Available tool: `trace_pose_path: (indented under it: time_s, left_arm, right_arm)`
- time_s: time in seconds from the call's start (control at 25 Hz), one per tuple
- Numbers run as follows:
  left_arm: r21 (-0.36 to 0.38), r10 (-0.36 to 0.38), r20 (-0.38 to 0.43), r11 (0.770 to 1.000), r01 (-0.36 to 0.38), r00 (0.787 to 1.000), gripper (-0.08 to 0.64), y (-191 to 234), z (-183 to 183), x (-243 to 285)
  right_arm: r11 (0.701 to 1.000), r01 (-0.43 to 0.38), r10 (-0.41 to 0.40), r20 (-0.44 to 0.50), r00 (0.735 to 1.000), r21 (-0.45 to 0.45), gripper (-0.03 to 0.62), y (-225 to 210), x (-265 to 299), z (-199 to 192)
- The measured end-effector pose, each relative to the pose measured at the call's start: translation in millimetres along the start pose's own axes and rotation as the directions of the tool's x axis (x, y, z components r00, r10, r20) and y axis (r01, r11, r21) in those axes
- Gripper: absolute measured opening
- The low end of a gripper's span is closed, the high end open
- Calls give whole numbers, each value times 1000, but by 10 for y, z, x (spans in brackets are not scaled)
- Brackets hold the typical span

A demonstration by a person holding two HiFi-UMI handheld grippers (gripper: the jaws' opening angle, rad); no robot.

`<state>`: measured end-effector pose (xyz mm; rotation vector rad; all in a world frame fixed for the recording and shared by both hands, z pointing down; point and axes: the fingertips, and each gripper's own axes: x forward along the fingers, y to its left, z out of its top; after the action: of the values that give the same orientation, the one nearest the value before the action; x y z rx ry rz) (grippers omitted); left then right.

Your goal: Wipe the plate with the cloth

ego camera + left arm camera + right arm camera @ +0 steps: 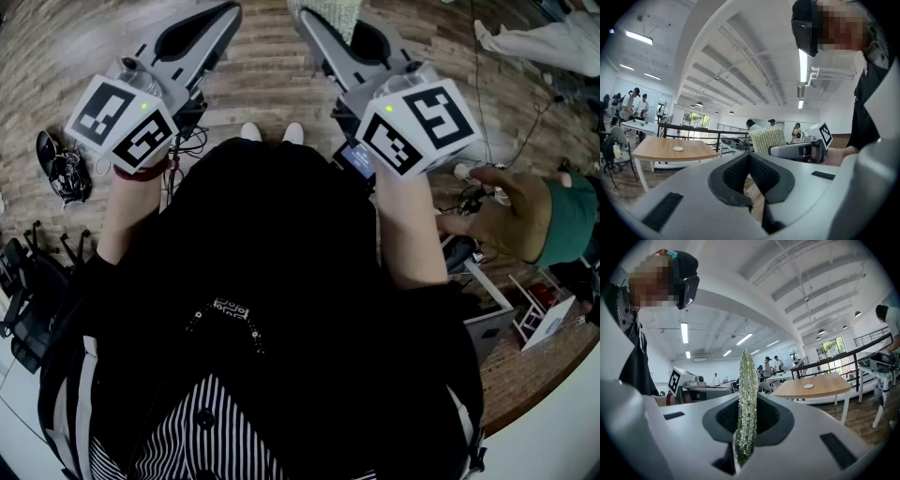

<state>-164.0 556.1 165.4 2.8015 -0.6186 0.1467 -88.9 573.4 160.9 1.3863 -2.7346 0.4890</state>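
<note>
Both grippers are held up in front of my body, pointing away from it. My right gripper is shut on a pale green, nubbly cloth, which stands upright between its pads; the head view shows the cloth at that gripper's tip. Seen from the left gripper view, the cloth sticks out past the right gripper. My left gripper is shut with nothing in it, and its tip points up and away in the head view. A small white plate lies far off on a wooden table; the right gripper view also shows the plate.
Another person's hand in a teal sleeve reaches in at the right over cables and a white box. Dark shoes lie on the wood floor at the left. A black railing and several people stand in the background.
</note>
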Motion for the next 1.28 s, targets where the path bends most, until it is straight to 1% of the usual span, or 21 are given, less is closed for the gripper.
trace_pose_path:
  time_s: [0.16,0.32,0.48,0.6,0.72,1.0,1.16,1.28]
  left_arm:
    - [-1,11,0,1000,-11,1000,-5,-142,-42,50]
    - [3,14,0,1000,-14,1000,-5,-379,-68,149]
    - [13,15,10,1000,-15,1000,-5,-562,-26,254]
    - [9,3,22,1000,-4,1000,-5,-661,-21,281]
    - [-5,1,13,1000,-1,1000,-5,-677,-94,280]
    - [0,21,-6,1000,-21,1000,-5,-732,-176,350]
    - [8,49,-21,999,-49,999,-5,-610,-217,380]
    - [9,87,-43,996,-87,995,-5,-473,-330,501]
  right_arm:
    - [999,-19,19,-1,1000,-28,46,5,-163,-1]
    - [998,-62,62,15,998,-5,48,-11,-377,-6]
    - [997,-63,64,29,998,-39,48,-49,-547,21]
    - [997,-73,75,36,997,-36,48,-69,-632,-11]
    - [997,-78,79,37,996,-14,48,-145,-646,-78]
    - [994,-111,111,64,992,6,49,-290,-712,-118]
    - [996,-85,83,62,995,26,48,-378,-672,-159]
    - [998,-62,61,53,997,13,49,-446,-688,-208]
